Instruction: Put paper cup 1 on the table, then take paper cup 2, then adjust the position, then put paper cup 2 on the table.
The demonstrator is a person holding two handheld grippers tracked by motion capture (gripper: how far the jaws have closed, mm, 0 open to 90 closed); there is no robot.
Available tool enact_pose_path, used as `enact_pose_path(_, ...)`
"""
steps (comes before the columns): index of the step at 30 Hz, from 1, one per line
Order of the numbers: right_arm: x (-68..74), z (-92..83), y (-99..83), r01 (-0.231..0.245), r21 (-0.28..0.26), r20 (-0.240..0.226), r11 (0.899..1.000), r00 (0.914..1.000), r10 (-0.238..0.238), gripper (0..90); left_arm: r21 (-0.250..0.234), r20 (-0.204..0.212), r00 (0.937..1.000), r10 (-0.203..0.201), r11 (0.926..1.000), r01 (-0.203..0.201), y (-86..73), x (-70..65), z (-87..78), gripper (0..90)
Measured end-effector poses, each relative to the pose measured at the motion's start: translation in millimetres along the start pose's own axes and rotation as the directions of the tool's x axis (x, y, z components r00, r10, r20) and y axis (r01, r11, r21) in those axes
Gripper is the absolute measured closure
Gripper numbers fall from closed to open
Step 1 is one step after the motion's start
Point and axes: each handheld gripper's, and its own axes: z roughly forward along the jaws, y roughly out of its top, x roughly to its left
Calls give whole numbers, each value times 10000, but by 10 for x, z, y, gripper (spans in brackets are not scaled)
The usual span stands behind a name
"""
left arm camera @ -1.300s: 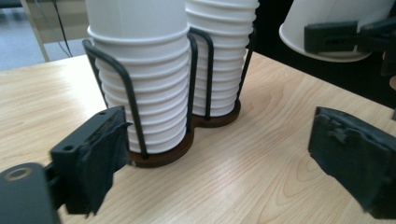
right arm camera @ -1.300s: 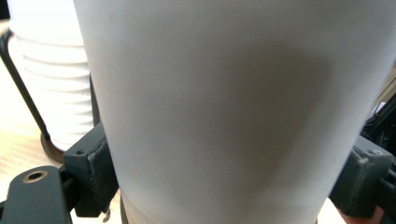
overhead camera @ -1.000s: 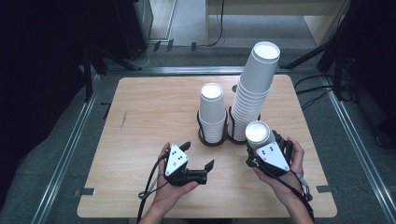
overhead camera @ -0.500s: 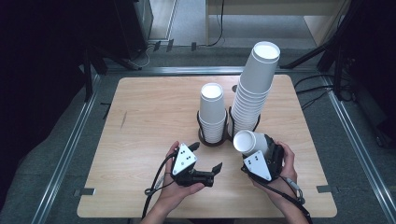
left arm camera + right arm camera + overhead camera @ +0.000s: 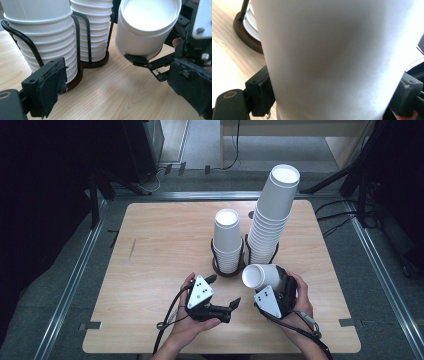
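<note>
High view overhead, facing down; gripper views low, close; shared: held cup [image 5: 261,276].

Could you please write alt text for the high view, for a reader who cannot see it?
The right gripper holds a single white paper cup on its side beside two stacks of white cups in a black wire holder. The left gripper rests open on the wooden table.

Bare table [image 5: 150,250] left; cup stacks [image 5: 227,245] ahead of tongs [image 5: 222,292].
</note>
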Motion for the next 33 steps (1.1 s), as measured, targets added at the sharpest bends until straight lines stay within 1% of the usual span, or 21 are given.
enact_pose_path(4,16,-5,7,148,-74,-46,9999,9999,-149,127,119,83,10000,32,9999,-33,-11,-11,15,26)
enact_pose_path(7,24,-9,11,235,-119,-78,9997,9997,-236,127,60,137,9999,28,10000,-29,-3,-27,16,27)
enact_pose_path(9,29,-6,8,375,-168,-81,9992,9993,-376,127,81,174,9998,72,9999,-74,-1,-34,15,27)
enact_pose_path(12,40,-10,8,357,-159,-129,9992,9993,-359,126,60,194,9998,71,10000,-72,4,-36,12,27)
enact_pose_path(16,55,-12,8,489,-208,-163,9986,9987,-493,126,28,266,9996,56,10000,-56,11,-37,3,43)
enact_pose_path(17,61,-16,14,549,-243,-165,9982,9983,-553,126,4,328,9994,120,9999,-120,15,-43,-1,47)
enact_pose_path(22,84,-17,20,661,-277,-220,9974,9975,-668,126,-6,351,9993,115,9999,-115,16,-52,-5,48)
enact_pose_path(25,103,-15,27,800,-329,-275,9962,9963,-810,126,64,452,9988,193,9998,-196,20,-57,-11,48)
enact_pose_path(28,118,-17,32,782,-356,-284,9963,9965,-792,126,31,495,9985,217,9998,-218,30,-63,-11,53)
enact_pose_path(29,132,-15,29,966,-400,-263,9945,9949,-977,126,30,543,9983,234,9997,-236,36,-72,-11,56)
enact_pose_path(30,135,-13,28,1049,-424,-236,9936,9941,-1060,126,39,563,9980,270,9996,-272,38,-76,-8,56)
enact_pose_path(33,142,-15,28,1110,-466,-280,9927,9933,-1124,126,43,648,9975,286,9996,-289,39,-85,-7,56)
